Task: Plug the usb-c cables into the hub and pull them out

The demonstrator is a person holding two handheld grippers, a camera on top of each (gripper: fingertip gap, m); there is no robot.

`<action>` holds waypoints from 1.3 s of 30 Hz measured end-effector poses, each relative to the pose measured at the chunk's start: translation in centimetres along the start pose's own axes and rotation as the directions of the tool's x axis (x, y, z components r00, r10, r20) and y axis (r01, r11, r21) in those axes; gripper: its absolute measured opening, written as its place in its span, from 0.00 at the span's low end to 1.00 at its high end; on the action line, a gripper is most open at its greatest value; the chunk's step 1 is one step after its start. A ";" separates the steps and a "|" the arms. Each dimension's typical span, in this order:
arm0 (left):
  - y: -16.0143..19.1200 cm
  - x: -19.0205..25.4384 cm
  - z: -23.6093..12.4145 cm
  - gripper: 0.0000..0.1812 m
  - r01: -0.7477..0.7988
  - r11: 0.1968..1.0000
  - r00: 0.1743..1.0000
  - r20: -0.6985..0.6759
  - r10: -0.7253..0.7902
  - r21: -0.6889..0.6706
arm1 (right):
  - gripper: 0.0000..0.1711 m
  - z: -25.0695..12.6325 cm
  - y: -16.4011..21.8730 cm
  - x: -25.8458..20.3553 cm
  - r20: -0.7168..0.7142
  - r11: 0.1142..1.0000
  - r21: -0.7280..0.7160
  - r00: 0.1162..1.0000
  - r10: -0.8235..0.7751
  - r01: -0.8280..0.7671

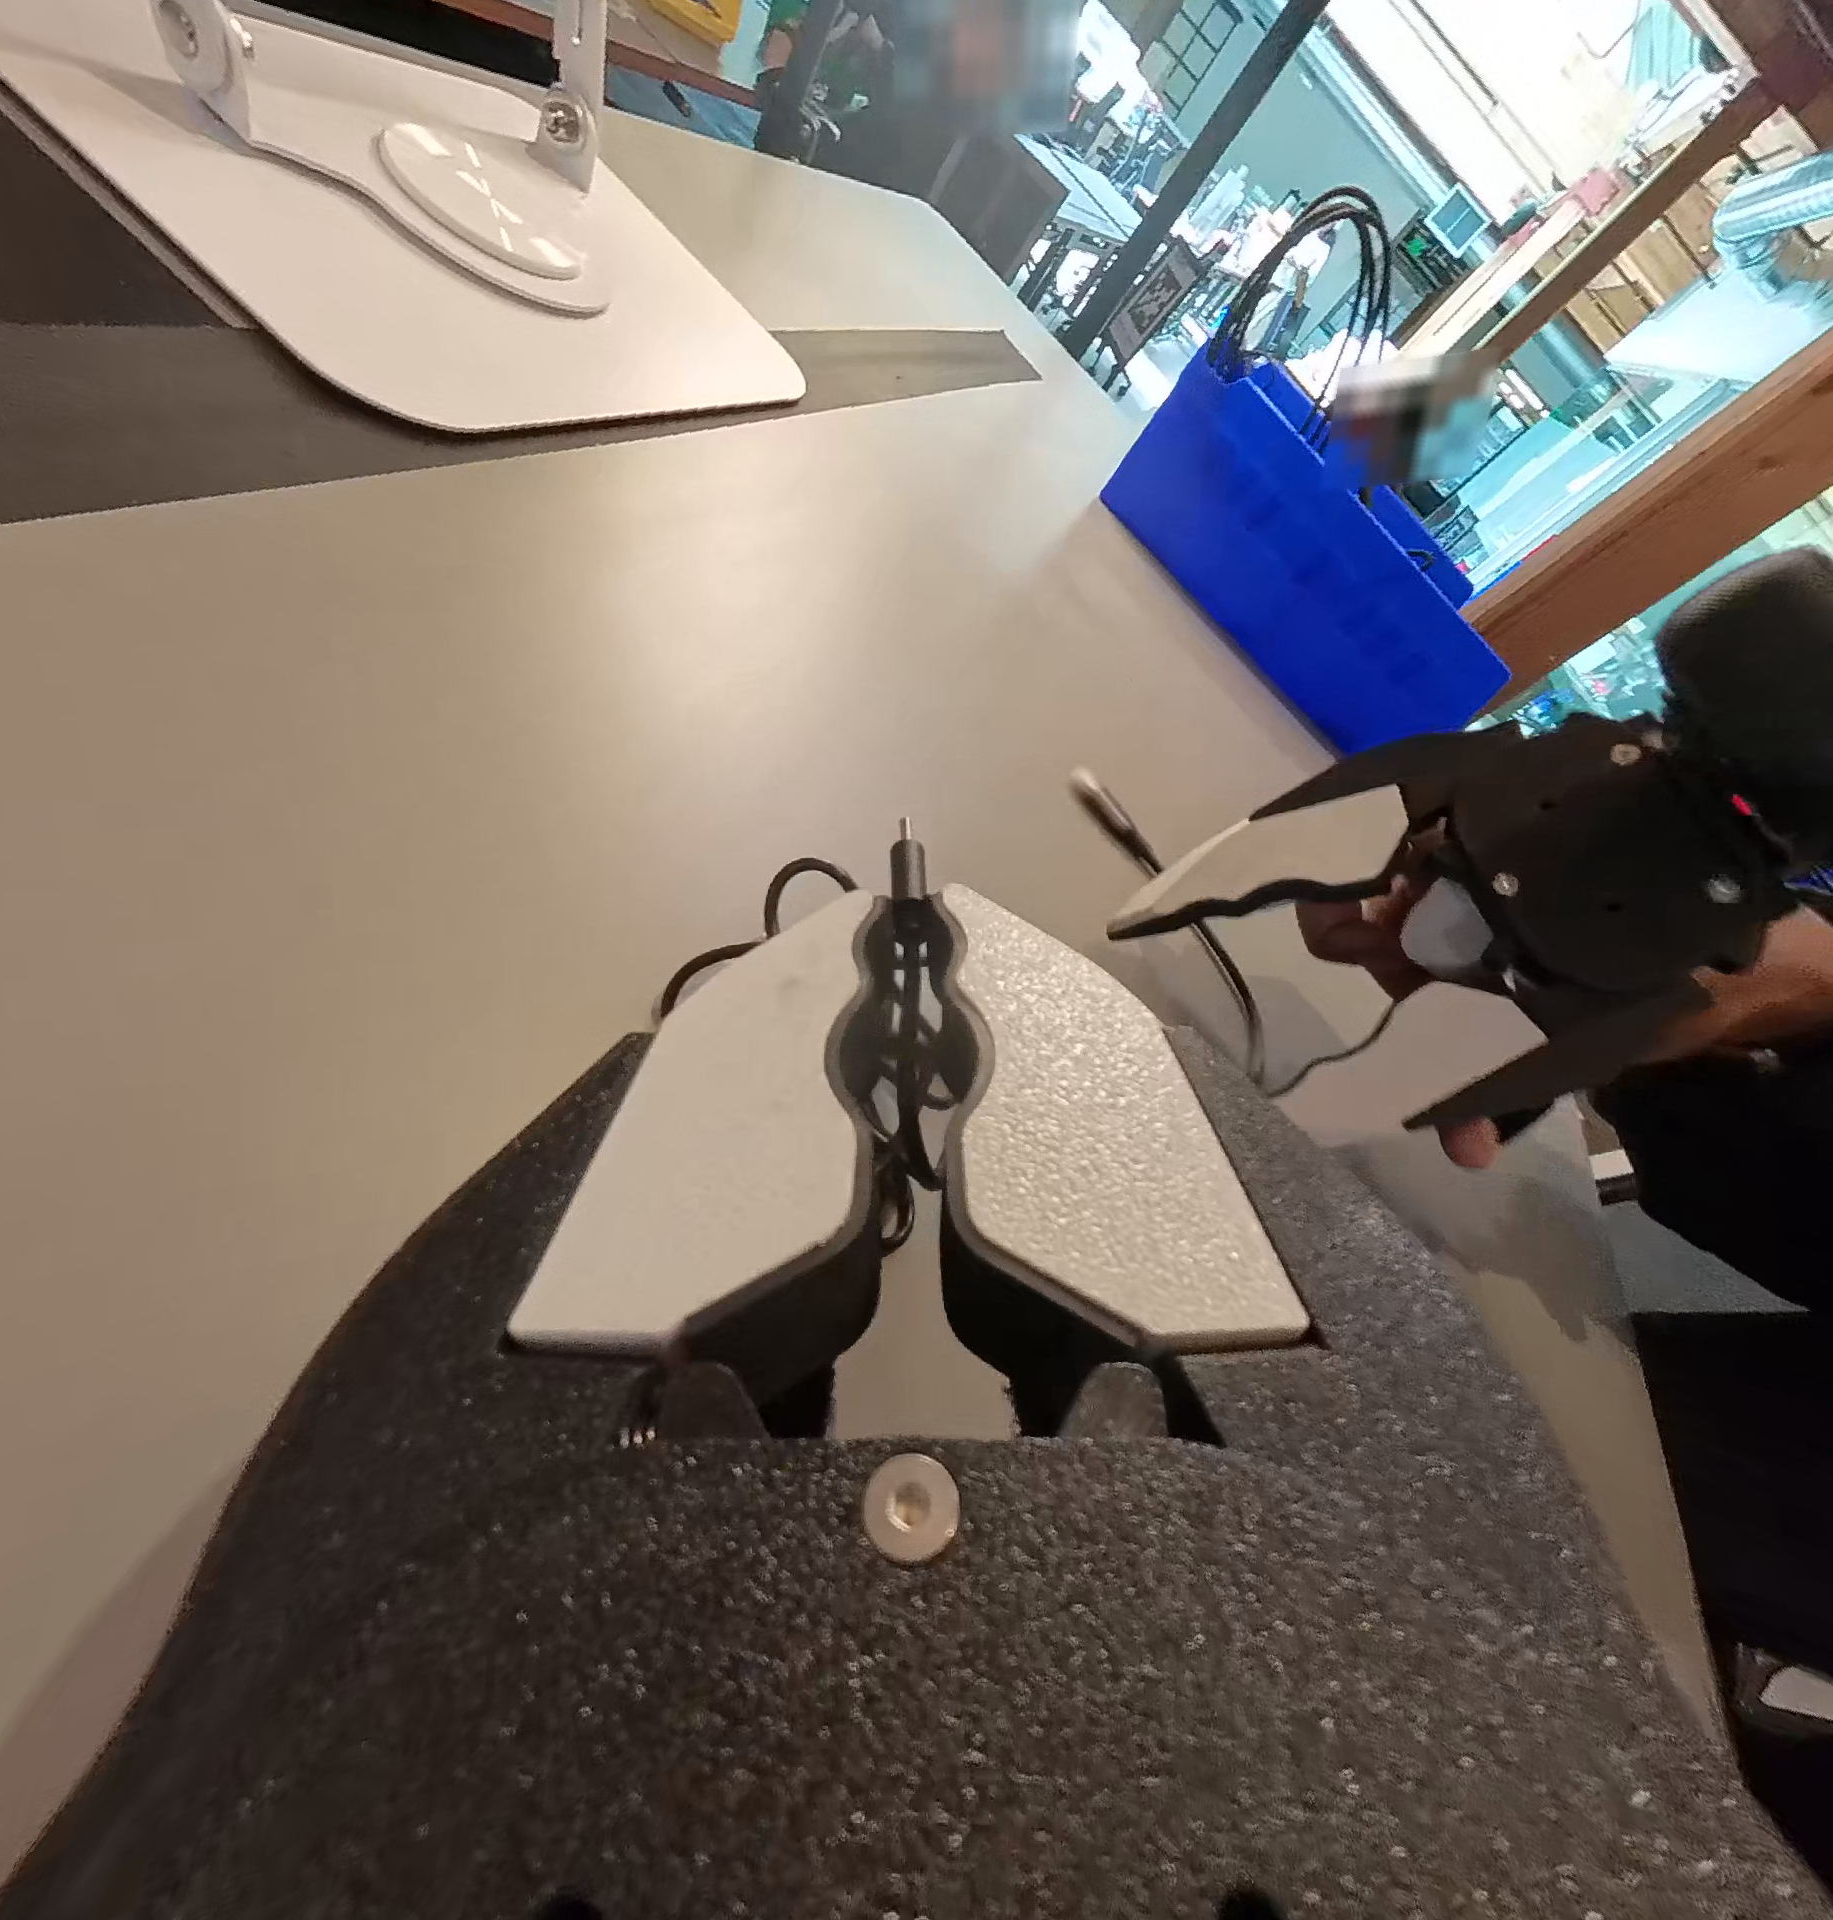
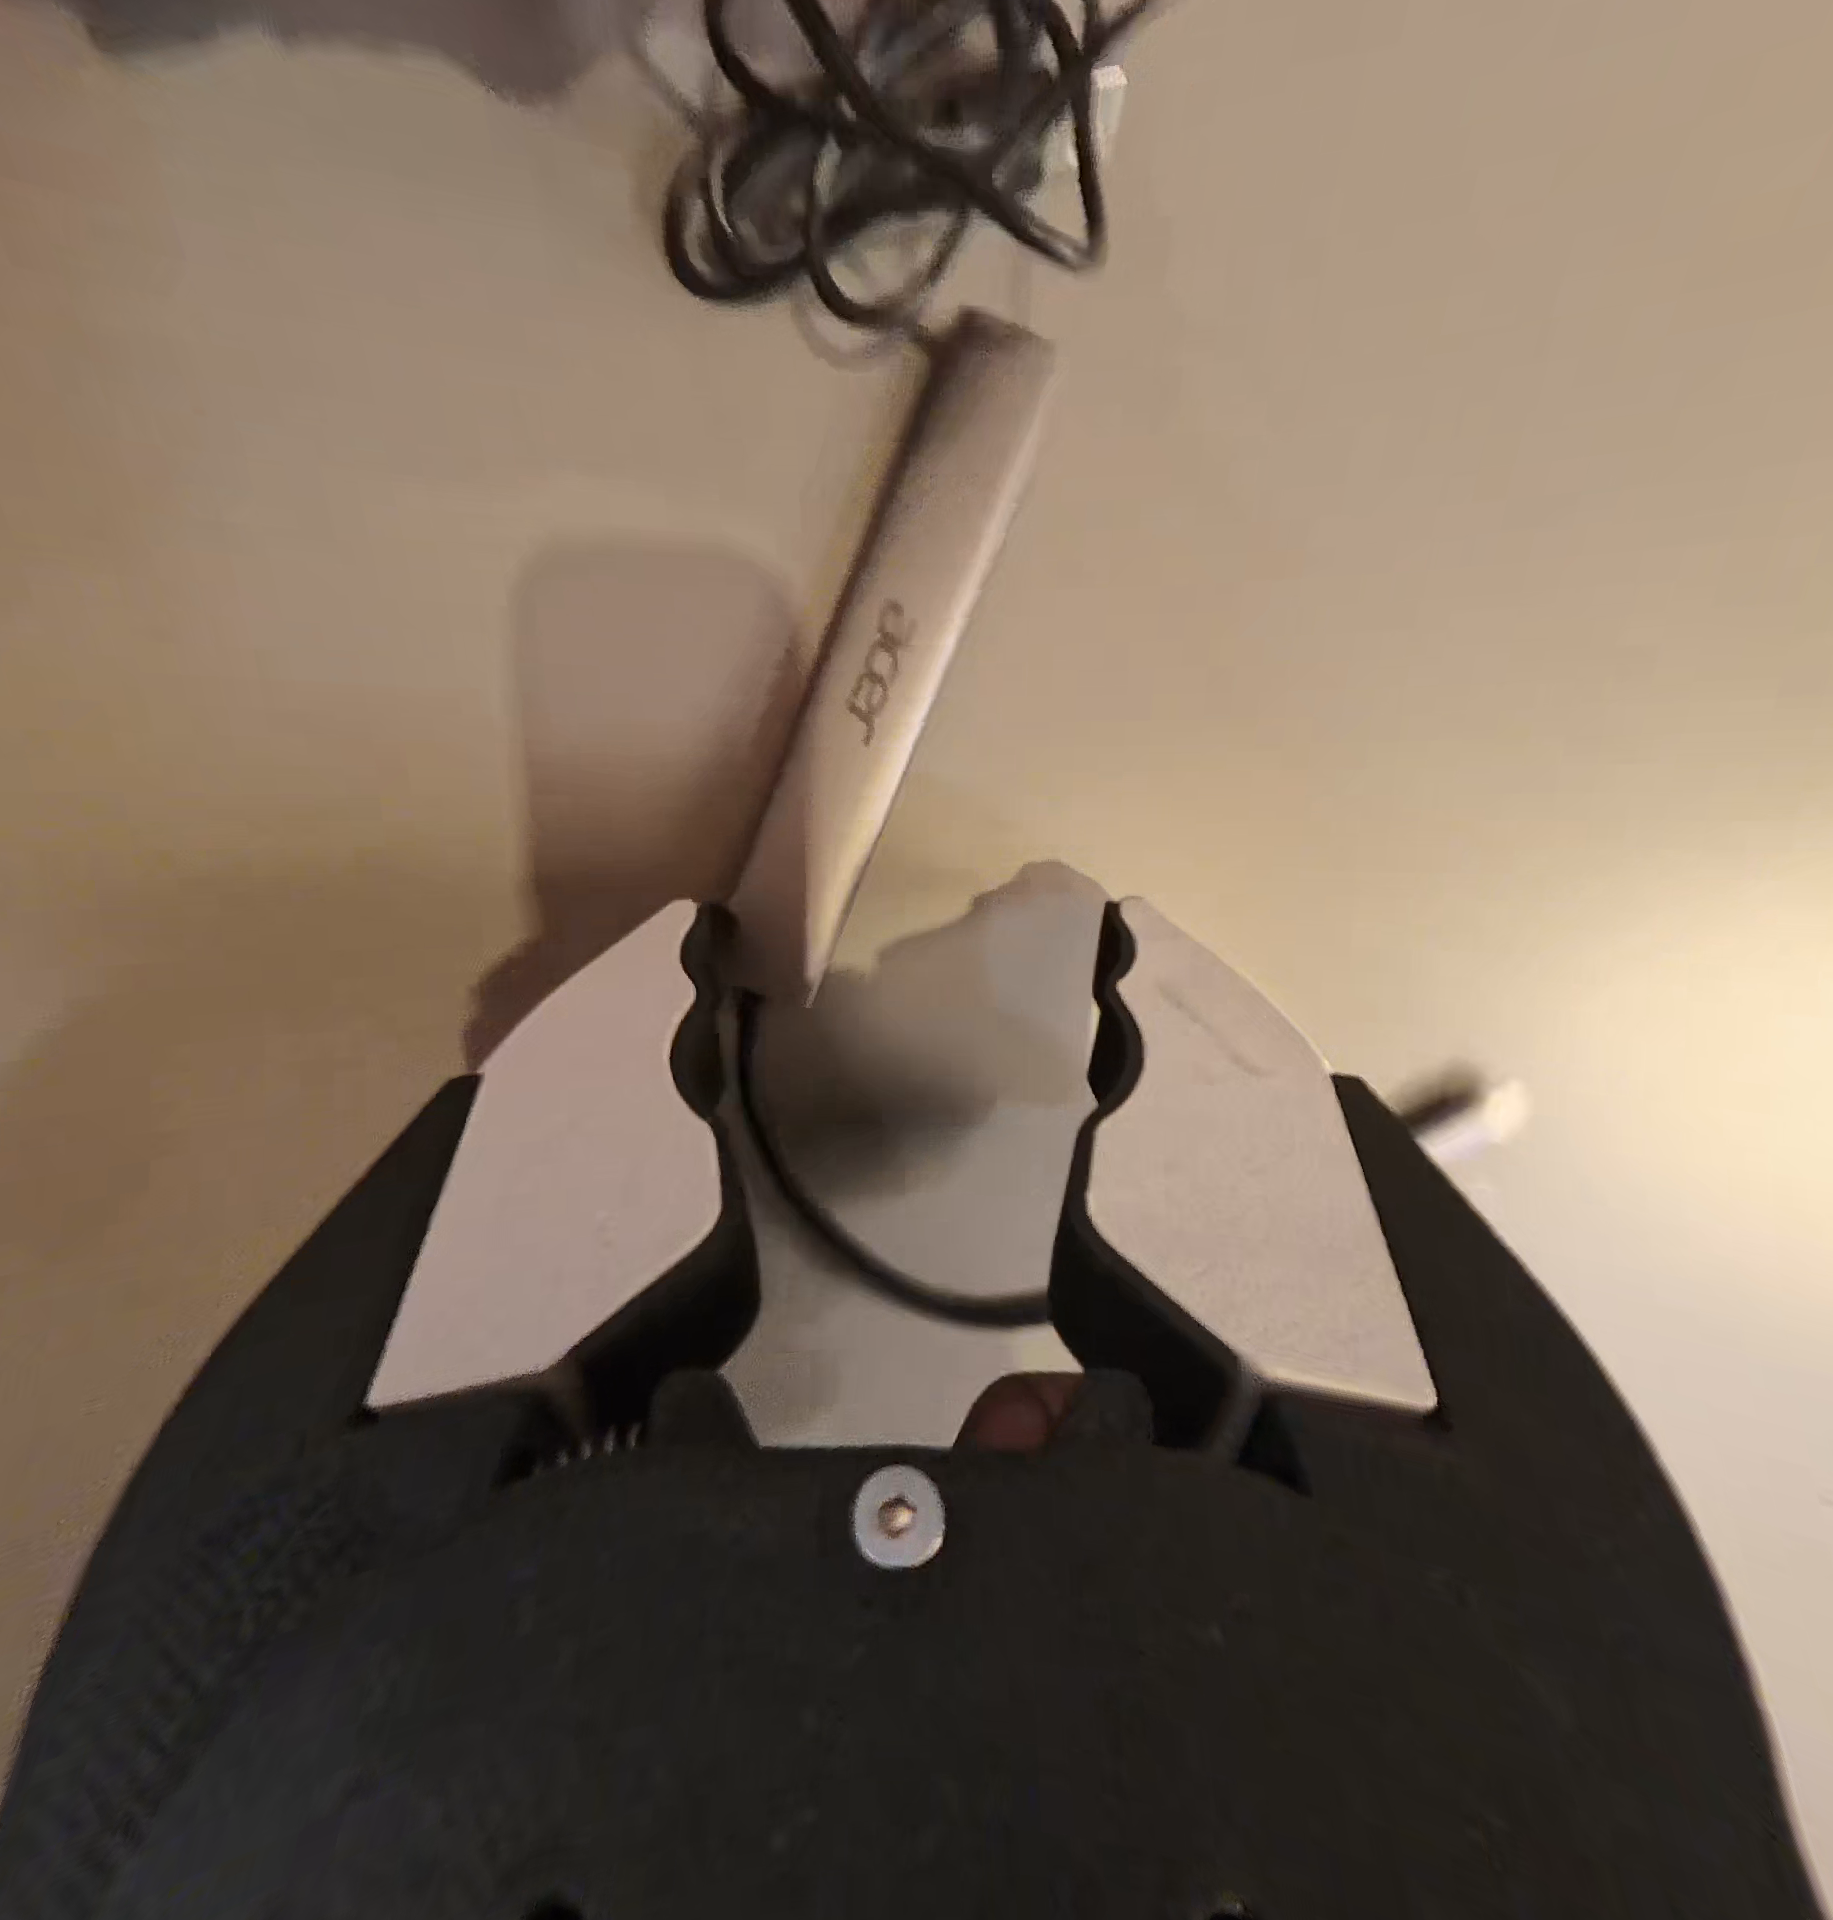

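Desk clutter and workshop backdrop away from the cable work

A pale grey desk (image 1: 476,727) fills most of the left wrist view; at the upper left of the frame a white monitor stand (image 1: 392,239) sits on it, its flat rounded base lying partly over a dark strip (image 1: 112,416) of the desktop. At the desk's far edge, right of centre in the upper frame, stands a blue plastic bin (image 1: 1296,540) with black cable loops (image 1: 1317,270) arching out of its top. Behind it, in the upper right, are wooden beams (image 1: 1670,488), a dark post (image 1: 1203,177) and blurred shelving.
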State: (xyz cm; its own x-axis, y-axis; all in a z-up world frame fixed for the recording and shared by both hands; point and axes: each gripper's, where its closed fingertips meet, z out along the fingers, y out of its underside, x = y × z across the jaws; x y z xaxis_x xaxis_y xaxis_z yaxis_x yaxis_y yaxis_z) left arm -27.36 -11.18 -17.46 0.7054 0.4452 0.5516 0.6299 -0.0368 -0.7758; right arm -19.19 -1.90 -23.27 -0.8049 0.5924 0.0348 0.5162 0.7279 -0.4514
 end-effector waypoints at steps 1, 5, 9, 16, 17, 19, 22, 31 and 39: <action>-0.1 0.3 0.0 0.03 -0.001 1.000 1.000 -0.018 0.001 0.003 | 0.40 -0.4 0.6 0.8 -0.016 1.000 -0.018 1.000 -0.014 0.013; -0.6 1.3 0.0 0.03 -0.005 1.000 0.997 -0.079 0.007 0.027 | 0.39 -1.9 -0.7 0.8 0.068 0.994 0.080 0.995 0.072 -0.077; -0.8 2.1 0.3 0.03 0.011 0.999 0.991 -0.137 -0.004 0.047 | 0.40 0.0 -0.5 -0.1 0.043 1.000 0.009 0.999 -0.006 0.006; -1.5 3.5 0.9 0.03 0.085 0.992 0.968 -0.243 -0.061 0.089 | 0.13 1.2 -1.1 1.5 0.021 0.998 0.061 1.000 0.012 -0.013; -1.5 3.7 1.2 0.03 0.103 0.990 0.963 -0.258 -0.077 0.091 | 0.13 1.2 -1.1 2.8 -0.019 0.996 0.084 0.999 0.032 -0.030; -1.4 4.1 2.0 0.03 0.142 0.986 0.954 -0.278 -0.114 0.084 | 0.13 1.0 -1.2 5.2 -0.060 0.985 0.148 0.993 0.099 -0.089; -0.6 3.6 3.9 0.03 0.217 0.975 0.951 -0.239 -0.198 0.055 | 0.13 0.3 -2.3 7.5 -0.038 0.936 0.304 0.980 0.197 -0.176; 0.5 3.0 6.7 0.03 0.272 0.961 0.959 -0.089 -0.268 0.043 | 0.13 -1.6 -3.7 7.8 0.095 0.821 0.522 0.972 0.215 -0.233; -0.4 3.4 6.6 0.03 0.356 0.928 0.927 -0.169 -0.335 0.110 | 0.13 -1.9 -4.0 7.1 0.063 0.822 0.547 0.987 0.147 -0.157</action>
State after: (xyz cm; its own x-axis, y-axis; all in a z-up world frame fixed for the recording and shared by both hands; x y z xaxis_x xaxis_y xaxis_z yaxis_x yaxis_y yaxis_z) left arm -27.35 -3.76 -17.24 0.4973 0.2741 0.8231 0.8000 0.2223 -0.5574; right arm -26.43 0.09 -19.53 -0.7372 0.6699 -0.0880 0.3906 0.3162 -0.8646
